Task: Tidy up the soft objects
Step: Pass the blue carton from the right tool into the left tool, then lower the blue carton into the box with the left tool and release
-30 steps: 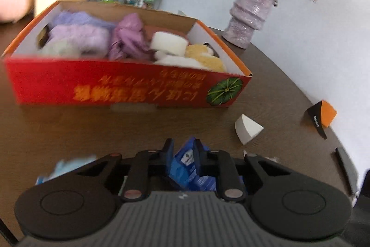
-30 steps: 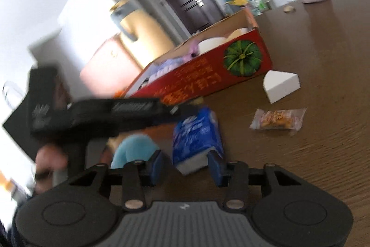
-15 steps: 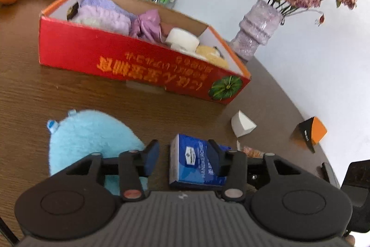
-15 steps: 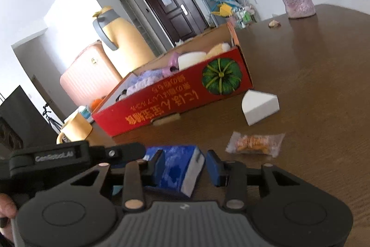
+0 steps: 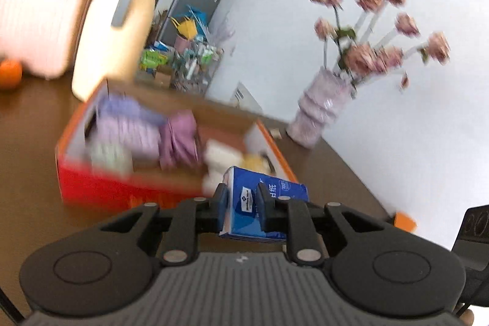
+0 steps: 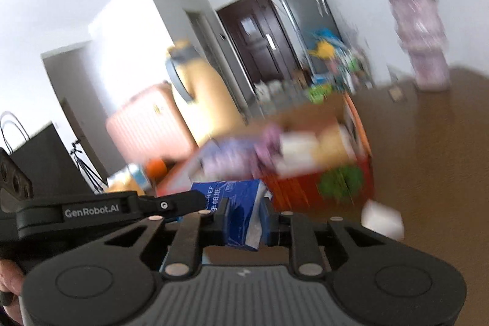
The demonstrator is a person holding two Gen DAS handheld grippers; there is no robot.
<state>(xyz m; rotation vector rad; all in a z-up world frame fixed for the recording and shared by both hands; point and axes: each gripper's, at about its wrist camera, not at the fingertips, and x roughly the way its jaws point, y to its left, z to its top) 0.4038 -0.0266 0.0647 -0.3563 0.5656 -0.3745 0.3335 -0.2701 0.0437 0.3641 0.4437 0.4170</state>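
In the left wrist view the left gripper (image 5: 242, 205) sits low at centre frame, its jaws closing on a blue tissue pack (image 5: 244, 203) whose near end is squeezed between the pads while the far end juts out to the right. The pack is clear of the brown table (image 5: 33, 130), so by the look of it this is the carry step: pack picked up, box not yet reached. The red cardboard box (image 5: 122, 191) lies at centre left, already crowded with purple cloths (image 5: 137, 130), a white roll (image 5: 221, 153) and something yellow (image 5: 255, 162); the front wall is the obstacle, and the next move calls for lifting over it and finding a gap in the fill. A vase of pink flowers (image 5: 324, 109) stands at right, well apart, with an orange block (image 5: 405, 222) at the table's right edge. Over to the right wrist view: the right gripper (image 6: 244, 223) at lower centre is also closing its jaws on the same pack (image 6: 241, 222), pads pinching the other end, and the left tool (image 6: 101, 211) reaches in from the left edge. Both must travel together or the soft pack may twist. The box (image 6: 308, 191) sits right of centre just beyond, a white wedge (image 6: 382, 219) on the table beside it at lower right, the vase (image 6: 426, 51) at upper right. Everything is blurred.
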